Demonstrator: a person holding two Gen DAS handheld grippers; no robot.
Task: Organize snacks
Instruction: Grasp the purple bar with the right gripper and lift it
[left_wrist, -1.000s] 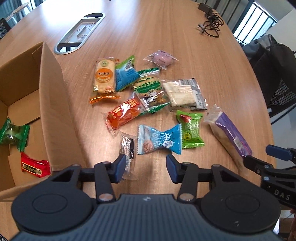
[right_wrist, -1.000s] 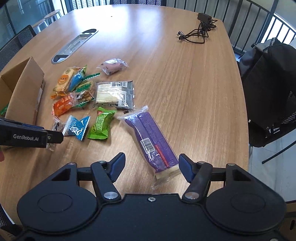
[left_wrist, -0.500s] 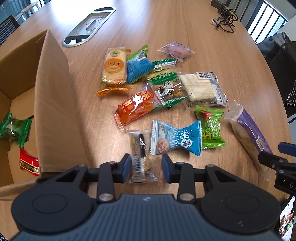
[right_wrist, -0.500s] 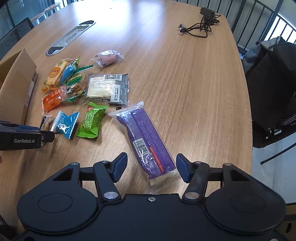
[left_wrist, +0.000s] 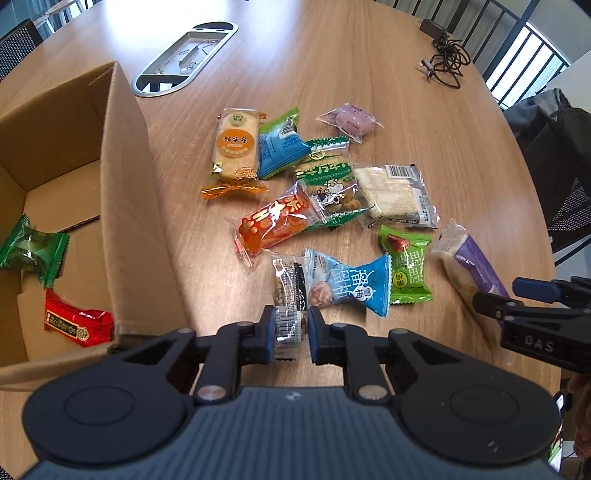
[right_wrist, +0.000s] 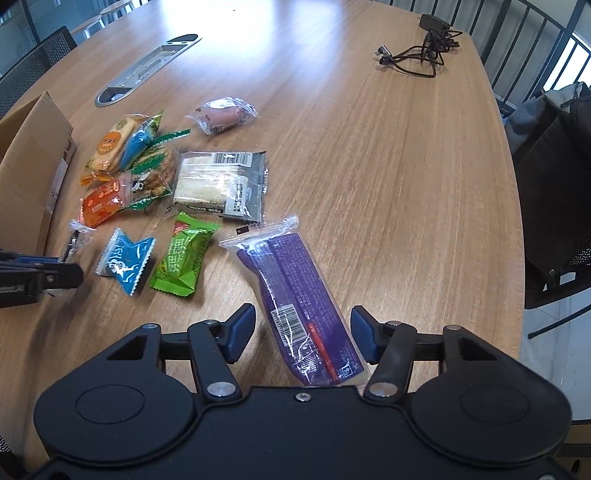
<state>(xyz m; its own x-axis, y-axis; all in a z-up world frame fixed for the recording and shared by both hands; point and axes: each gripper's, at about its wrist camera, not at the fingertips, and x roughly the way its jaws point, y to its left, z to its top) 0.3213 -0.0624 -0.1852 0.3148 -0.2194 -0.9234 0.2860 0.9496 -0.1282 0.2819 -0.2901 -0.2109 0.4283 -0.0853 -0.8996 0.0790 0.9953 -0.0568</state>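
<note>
The cardboard box (left_wrist: 122, 206) stands open at the left end of the bench (right_wrist: 369, 155), and everything here is placed against it. Inside it already lie a green sweet (left_wrist: 31, 251) and a red packet (left_wrist: 74, 325); the loose snacks are heaped on the wood just beside its near wall.

Farthest from the box, the long purple packet (right_wrist: 306, 306) lies flat between the right tongs (right_wrist: 303, 332), which have sunk closer over it in the last second and narrowed a little. They stand released: a gap shows on each side of the wrapper, so nothing is gripped there yet.

The real change is nearest the box. The left tongs (left_wrist: 291, 332), wide apart a second ago, have just closed and are now clenched on the small clear-wrapped bar (left_wrist: 290, 295), whose near end sits pinched between the blue pads while its far end rests on the bench against the blue sweet (left_wrist: 351, 284).

By my reading, that bar is secured and ready to go over the wall into the box.
</note>
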